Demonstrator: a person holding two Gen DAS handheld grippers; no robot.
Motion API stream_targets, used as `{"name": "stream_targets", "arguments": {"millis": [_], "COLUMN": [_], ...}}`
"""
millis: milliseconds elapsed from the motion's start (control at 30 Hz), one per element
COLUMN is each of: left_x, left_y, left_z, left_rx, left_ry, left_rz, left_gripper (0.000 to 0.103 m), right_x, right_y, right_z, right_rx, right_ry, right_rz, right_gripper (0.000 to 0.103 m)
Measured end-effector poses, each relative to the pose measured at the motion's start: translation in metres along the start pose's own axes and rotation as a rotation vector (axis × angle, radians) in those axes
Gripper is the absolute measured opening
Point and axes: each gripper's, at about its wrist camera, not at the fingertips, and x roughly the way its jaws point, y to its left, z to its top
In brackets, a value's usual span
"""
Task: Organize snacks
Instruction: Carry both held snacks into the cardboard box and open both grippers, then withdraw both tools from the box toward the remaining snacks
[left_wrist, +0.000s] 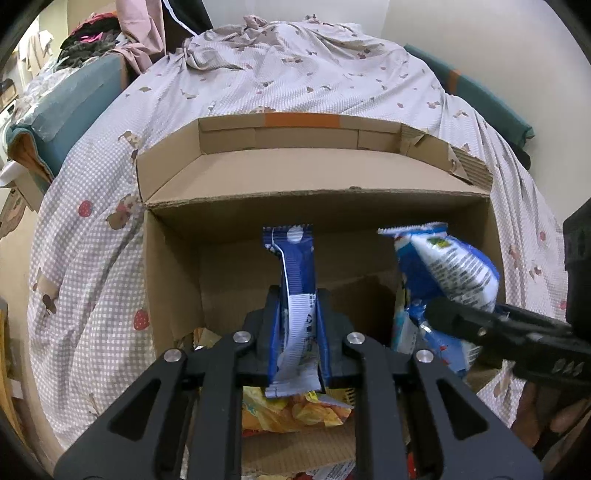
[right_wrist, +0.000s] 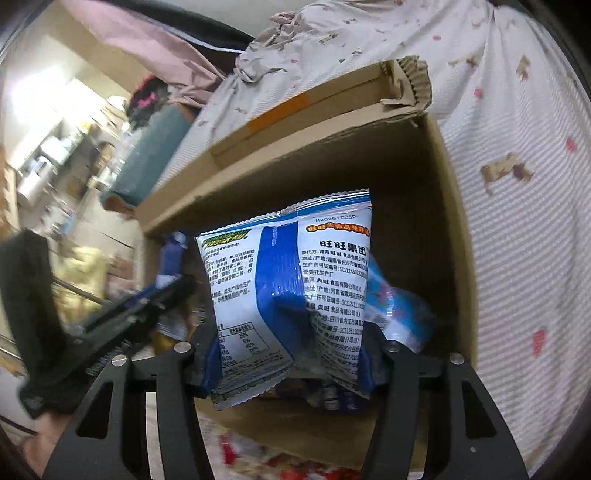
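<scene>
My left gripper (left_wrist: 297, 328) is shut on a narrow blue and white snack packet (left_wrist: 295, 280), held upright over the open cardboard box (left_wrist: 173, 266). My right gripper (right_wrist: 291, 354) is shut on a puffy blue and white snack bag (right_wrist: 288, 273) with printed text, also over the box (right_wrist: 447, 221). In the left wrist view the right gripper (left_wrist: 439, 314) comes in from the right, holding that bag (left_wrist: 450, 266). In the right wrist view the left gripper (right_wrist: 181, 284) shows blurred at the left. Another blue packet (right_wrist: 399, 314) lies in the box behind the bag.
Yellow snack packets (left_wrist: 291, 410) lie in the box bottom under my left gripper. The box sits on a bed with a checked quilt (left_wrist: 92, 258). Its far flap (left_wrist: 295, 162) stands open. A teal pillow (left_wrist: 74, 107) and piled clothes are at the left.
</scene>
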Motion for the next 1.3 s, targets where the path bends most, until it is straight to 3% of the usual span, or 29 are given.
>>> {"name": "stream_targets", "arguments": {"millis": [67,133,233,467,733,1033,1300], "left_x": [-0.002,-0.005,-0.011,-0.018,-0.027,-0.050,-0.080], "left_y": [0.000,0.000,-0.001,0.000,0.006,0.018,0.022], "left_z": [-0.001,-0.002,-0.006,-0.010,-0.017,-0.029,-0.053], "left_rx": [-0.003,-0.013,-0.004,0.002,-0.028,-0.101,-0.098], "left_ry": [0.000,-0.013,-0.036,-0.049,-0.076,-0.107,-0.136], "left_rz": [0.001,0.018,0.059,0.073,0.069,0.077,0.068], "left_gripper": [0.033,0.061,0.075,0.075,0.075,0.075,0.075], "right_x": [-0.006,-0.013,-0.019,-0.020,-0.019,-0.050,-0.073], "right_y": [0.000,0.000,0.001,-0.002,0.012,0.021,0.021], "right_z": [0.000,0.002,0.004,0.007,0.004,-0.012,-0.033], "right_rx": [0.005,0.006,-0.005,0.013,-0.061,-0.089,-0.092], "right_ry": [-0.016,-0.042,-0.065,-0.067,-0.058,-0.098,-0.106], "right_rz": [0.015,0.014,-0.009,-0.013,-0.048,-0.080,-0.098], "right_gripper": [0.071,0.083,0.087,0.089,0.089,0.089,0.089]}}
